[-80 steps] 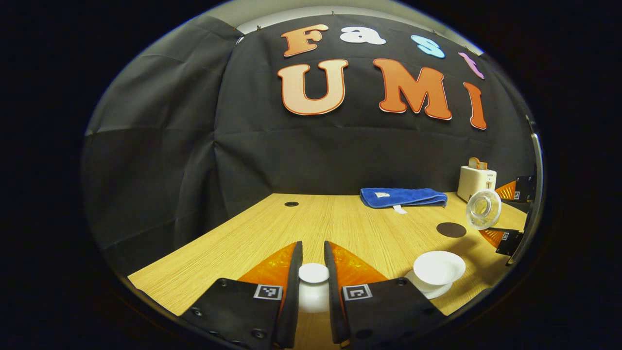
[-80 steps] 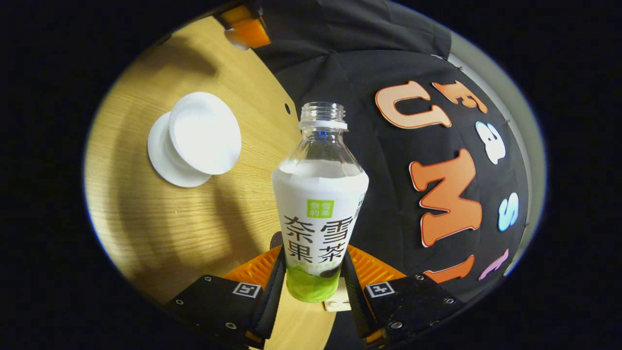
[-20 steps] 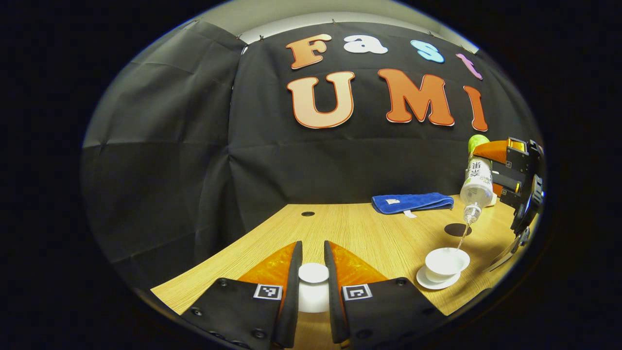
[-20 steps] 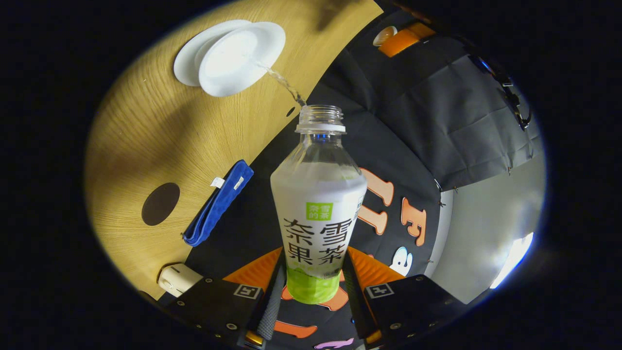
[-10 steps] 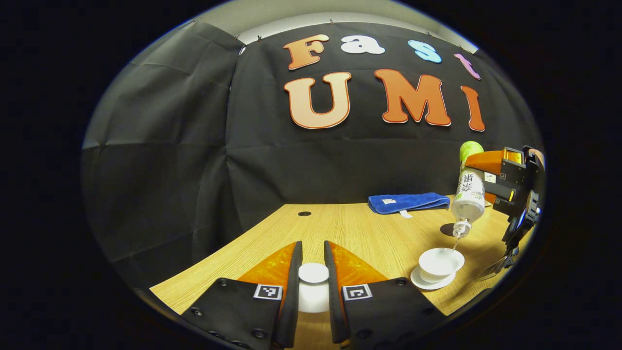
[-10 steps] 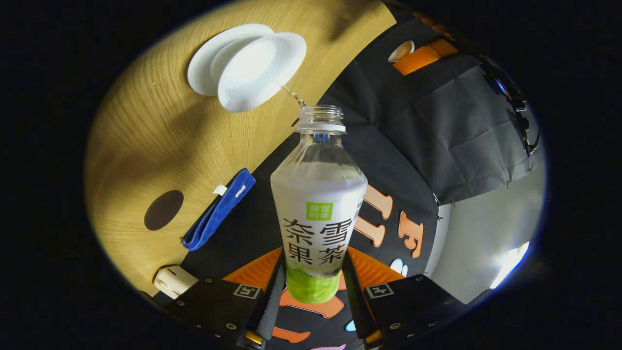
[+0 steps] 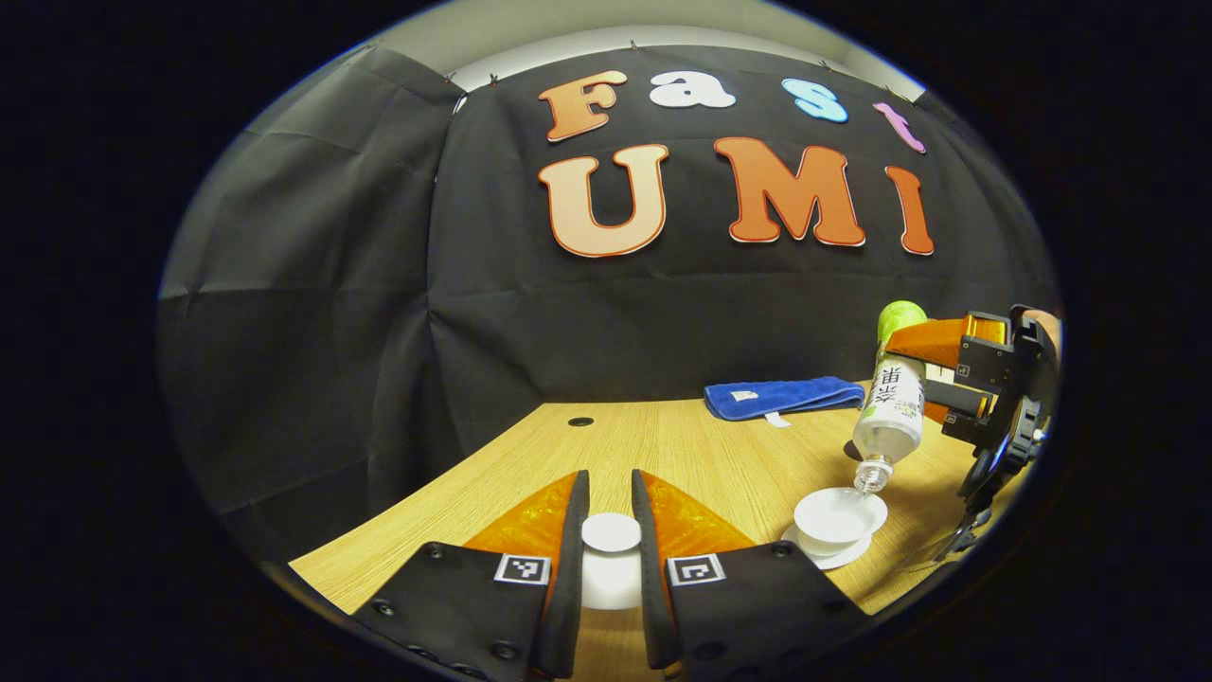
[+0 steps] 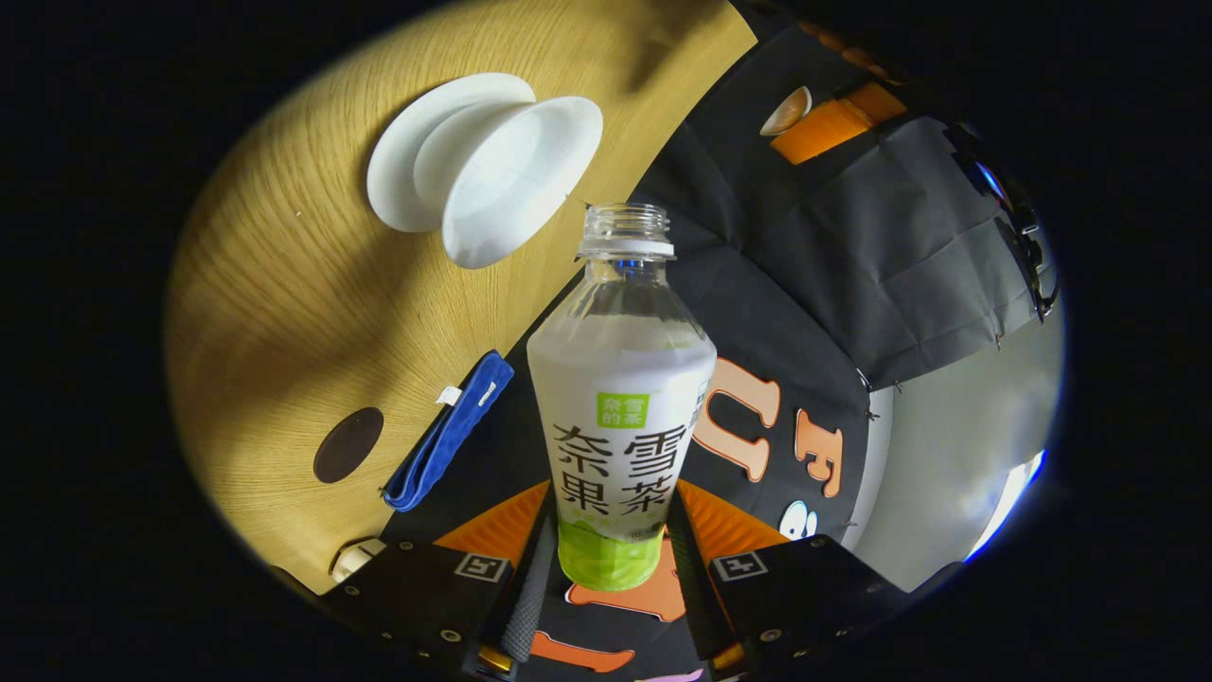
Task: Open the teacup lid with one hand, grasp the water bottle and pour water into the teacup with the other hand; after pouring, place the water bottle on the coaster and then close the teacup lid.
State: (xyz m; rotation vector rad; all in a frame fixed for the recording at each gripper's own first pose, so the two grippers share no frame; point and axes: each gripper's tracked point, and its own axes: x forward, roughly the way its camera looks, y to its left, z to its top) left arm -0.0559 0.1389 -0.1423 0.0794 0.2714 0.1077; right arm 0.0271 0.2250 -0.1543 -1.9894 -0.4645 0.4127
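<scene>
Left gripper view: left gripper (image 7: 611, 559) clamped on the white teacup lid (image 7: 611, 532), held over the desk's (image 7: 682, 455) near edge. Toward the right edge, teacup (image 7: 839, 516) on its saucer (image 7: 833, 557); water bottle (image 7: 890, 407) tipped mouth-down just above the cup rim. Blue towel (image 7: 784, 395) at the far edge.

Right gripper view: right gripper (image 8: 608, 559) clamped on the bottle's (image 8: 620, 398) base, mouth beside the teacup (image 8: 516, 180). Dark coaster (image 8: 348, 444) lies bare, near the towel (image 8: 450, 441).
</scene>
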